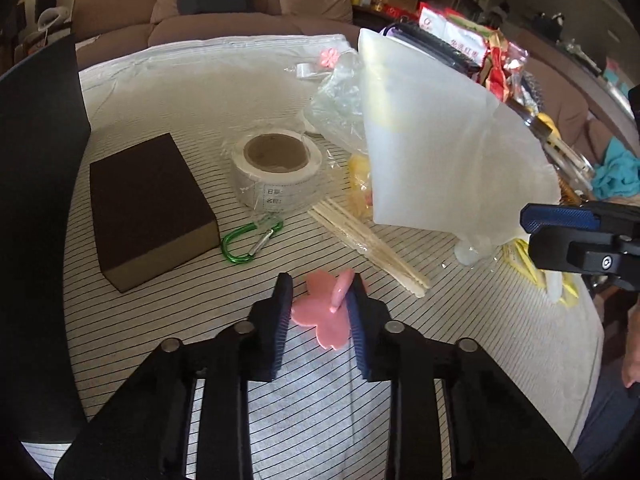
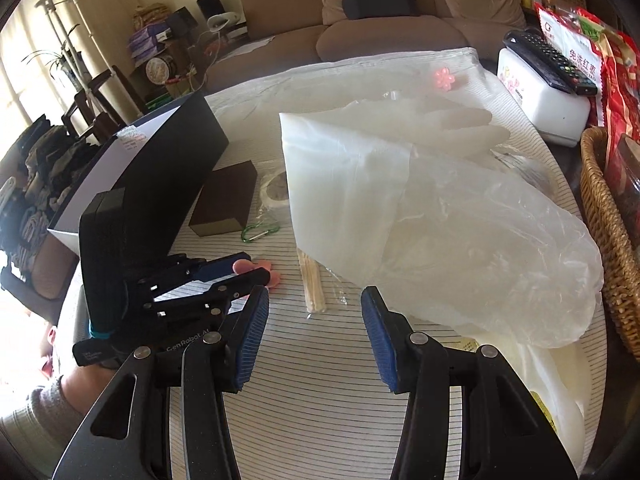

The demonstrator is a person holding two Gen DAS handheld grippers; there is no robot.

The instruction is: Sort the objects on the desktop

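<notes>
Left wrist view
Left gripper (image 1: 320, 300): closed on the pink flower (image 1: 324, 316), pads pinching its raised petal; the flower lies low on the striped cloth (image 1: 160, 320).
Landmark: the tape roll (image 1: 276, 168), mid-table.
Brown block (image 1: 148, 204): just left of the roll.
Carabiner (image 1: 250, 240): green, just in front of the roll, at the block's corner.
Sticks (image 1: 372, 244): wrapped bundle, in front and right of the roll.
Bag (image 1: 448, 140): white and translucent, right of the roll, hiding some yellow things.
Small flower (image 1: 330, 57): behind the roll, near the far edge.

Right wrist view
Right gripper (image 2: 316, 336): half open, nothing between the pads, hanging over bare cloth in front of the sticks.
Left gripper: seen from the side, well in front of the roll, the pink flower at its tips.
Black box (image 2: 160, 160): open, left of the roll beyond the block; probably the bin, though its inside is hidden.

Progress
Done: apparently nothing sorted; one flower is gripped, whether it has left the cloth is unclear.
Left: roll, block, carabiner, sticks, small flower, bag, all loose around the roll.
</notes>
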